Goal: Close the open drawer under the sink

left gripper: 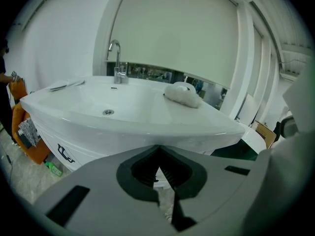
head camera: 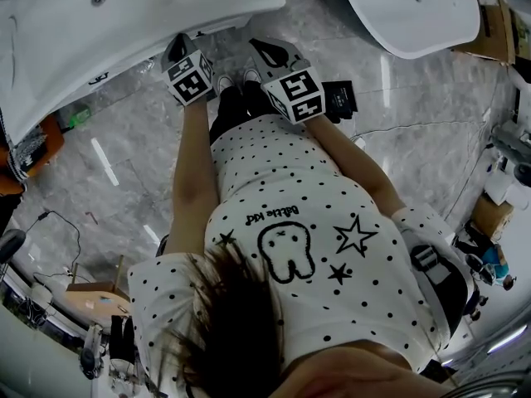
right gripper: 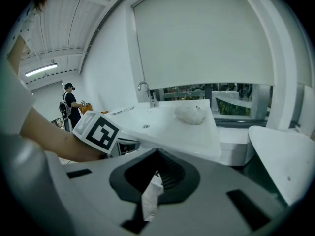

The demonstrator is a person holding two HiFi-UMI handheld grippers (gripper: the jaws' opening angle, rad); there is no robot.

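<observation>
The person's bare forearms reach out over the grey marble floor (head camera: 141,172), each hand carrying a gripper topped with a square-marked cube. The left gripper (head camera: 176,43) has its jaws drawn together with nothing between them. The right gripper (head camera: 265,48), just beside it, also has its jaws together and holds nothing. Both point slantwise down at the front edge of the sink (left gripper: 162,134).

The drawer (left gripper: 69,151) is the white front below the sink's front rim, bearing a small black mark at its left end. It lies straight ahead of the two grippers, and neither touches it. How far it stands out from under the sink cannot be made out.

Above it the white basin has its drain (left gripper: 108,112) near the middle. The tap (left gripper: 117,63) stands upright at the back edge. A white cloth (left gripper: 183,93) lies bunched at the back right corner. Behind the sink a pale roller blind (left gripper: 182,28) covers most of the window.
</observation>
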